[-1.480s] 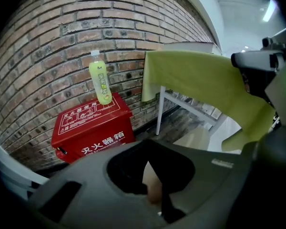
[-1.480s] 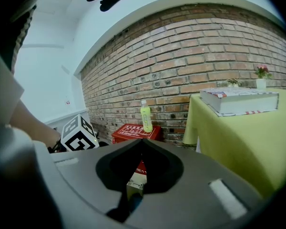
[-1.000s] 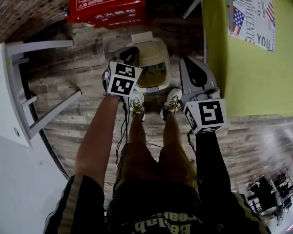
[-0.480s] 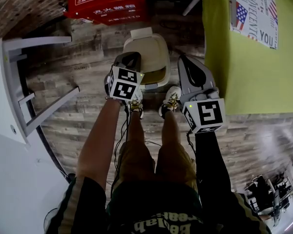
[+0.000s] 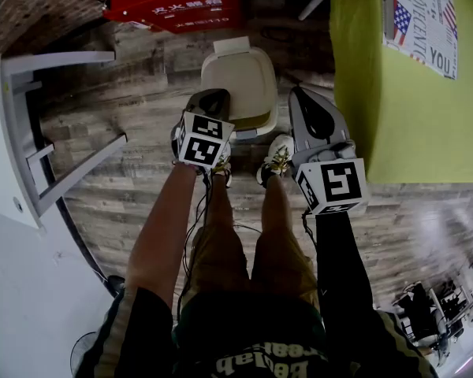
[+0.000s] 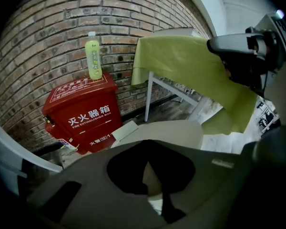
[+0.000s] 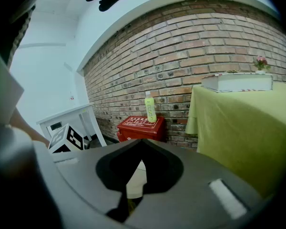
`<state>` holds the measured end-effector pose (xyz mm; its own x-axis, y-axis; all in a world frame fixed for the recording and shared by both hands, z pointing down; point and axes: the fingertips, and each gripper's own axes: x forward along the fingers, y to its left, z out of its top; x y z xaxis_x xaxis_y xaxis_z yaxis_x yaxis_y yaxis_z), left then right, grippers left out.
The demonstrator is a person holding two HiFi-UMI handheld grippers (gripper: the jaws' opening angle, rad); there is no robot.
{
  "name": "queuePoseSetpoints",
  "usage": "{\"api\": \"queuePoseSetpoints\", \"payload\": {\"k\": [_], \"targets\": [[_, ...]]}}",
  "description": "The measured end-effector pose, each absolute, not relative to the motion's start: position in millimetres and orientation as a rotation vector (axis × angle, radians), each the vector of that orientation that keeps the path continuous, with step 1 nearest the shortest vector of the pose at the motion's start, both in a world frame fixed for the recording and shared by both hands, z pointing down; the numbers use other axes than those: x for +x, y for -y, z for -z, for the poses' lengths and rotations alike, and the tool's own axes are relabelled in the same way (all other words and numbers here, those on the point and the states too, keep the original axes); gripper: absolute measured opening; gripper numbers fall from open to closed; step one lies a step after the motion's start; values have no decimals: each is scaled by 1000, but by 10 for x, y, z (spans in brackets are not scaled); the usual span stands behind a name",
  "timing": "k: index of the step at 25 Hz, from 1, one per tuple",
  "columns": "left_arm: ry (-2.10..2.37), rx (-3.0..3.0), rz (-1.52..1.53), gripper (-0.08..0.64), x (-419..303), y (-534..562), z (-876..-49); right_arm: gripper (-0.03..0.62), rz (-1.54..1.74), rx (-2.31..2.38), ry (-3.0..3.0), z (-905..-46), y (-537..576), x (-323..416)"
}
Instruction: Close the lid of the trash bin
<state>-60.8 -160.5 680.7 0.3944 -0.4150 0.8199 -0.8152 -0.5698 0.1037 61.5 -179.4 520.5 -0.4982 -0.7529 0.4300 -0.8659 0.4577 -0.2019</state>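
The beige trash bin stands on the wooden floor in front of the person's feet. Its lid lies down over the bin, with a thin yellowish strip still showing at the near edge. My left gripper hangs over the lid's near left corner, jaws together and holding nothing; whether it touches the lid I cannot tell. In the left gripper view the lid fills the space just beyond the left gripper. My right gripper hangs to the right of the bin, also shut and empty, as the right gripper view shows.
A red fire extinguisher box stands against the brick wall behind the bin, with a green bottle on top. A table under a green cloth is close on the right. A white shelf unit is on the left.
The lid has swung down from upright, where the bin's inside showed, to lying over the bin. My left gripper followed it forward. The right gripper barely moved.
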Motion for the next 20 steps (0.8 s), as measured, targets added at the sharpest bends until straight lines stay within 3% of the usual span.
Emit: {"api": "queuePoseSetpoints", "payload": {"k": [20], "targets": [[936,2113,-1134,8,-569,1176,-7245,14,-620,1337,2423,-5432,1631,493]]}}
